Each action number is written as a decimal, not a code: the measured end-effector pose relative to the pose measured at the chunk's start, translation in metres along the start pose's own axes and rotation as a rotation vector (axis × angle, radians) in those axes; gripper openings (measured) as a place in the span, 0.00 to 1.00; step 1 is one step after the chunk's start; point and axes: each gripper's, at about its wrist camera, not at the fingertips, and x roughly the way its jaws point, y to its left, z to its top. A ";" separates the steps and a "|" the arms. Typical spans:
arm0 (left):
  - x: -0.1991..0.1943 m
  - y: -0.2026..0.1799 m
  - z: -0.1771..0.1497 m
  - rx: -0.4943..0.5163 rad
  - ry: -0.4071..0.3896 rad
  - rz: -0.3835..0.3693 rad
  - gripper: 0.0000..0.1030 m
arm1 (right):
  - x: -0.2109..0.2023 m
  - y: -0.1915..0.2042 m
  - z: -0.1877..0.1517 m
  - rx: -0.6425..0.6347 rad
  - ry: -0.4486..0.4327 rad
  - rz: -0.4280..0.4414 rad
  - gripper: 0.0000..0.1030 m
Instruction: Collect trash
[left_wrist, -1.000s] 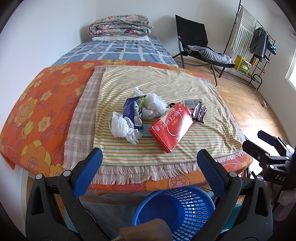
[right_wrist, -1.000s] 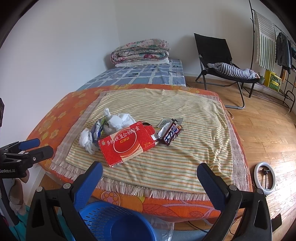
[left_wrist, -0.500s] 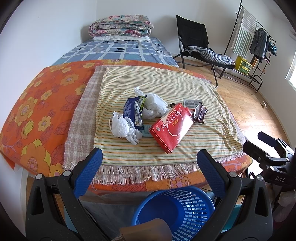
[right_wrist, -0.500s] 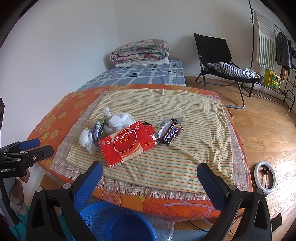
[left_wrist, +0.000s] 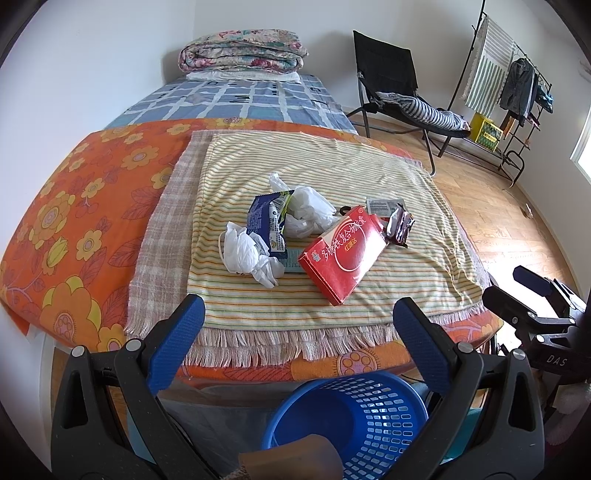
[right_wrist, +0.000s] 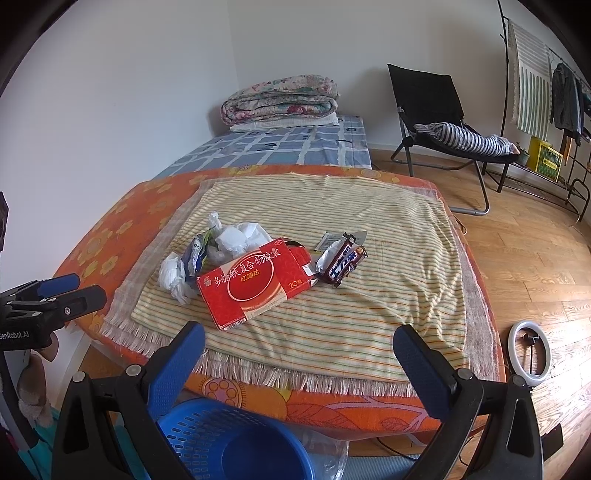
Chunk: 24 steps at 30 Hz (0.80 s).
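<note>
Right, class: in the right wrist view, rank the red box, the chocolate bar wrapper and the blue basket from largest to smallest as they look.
1. Blue basket, though it is nearest the camera and partly hidden, so unsure.
2. Red box.
3. Chocolate bar wrapper.

Litter sits clustered on a striped blanket: a red box, a blue wrapper, two crumpled white bags and a dark candy wrapper. The left gripper hangs spread wide (nothing between its blue pads) above a blue basket, short of the blanket's fringe.
</note>
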 end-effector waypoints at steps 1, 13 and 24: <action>0.000 0.000 0.000 0.000 0.000 0.000 1.00 | 0.000 0.000 -0.001 0.000 0.001 0.001 1.00; 0.000 0.000 0.000 -0.001 0.001 -0.002 1.00 | 0.002 0.000 -0.004 0.001 0.004 0.000 1.00; 0.000 0.000 0.000 -0.002 0.001 -0.002 1.00 | 0.001 -0.002 0.001 0.002 0.007 0.000 1.00</action>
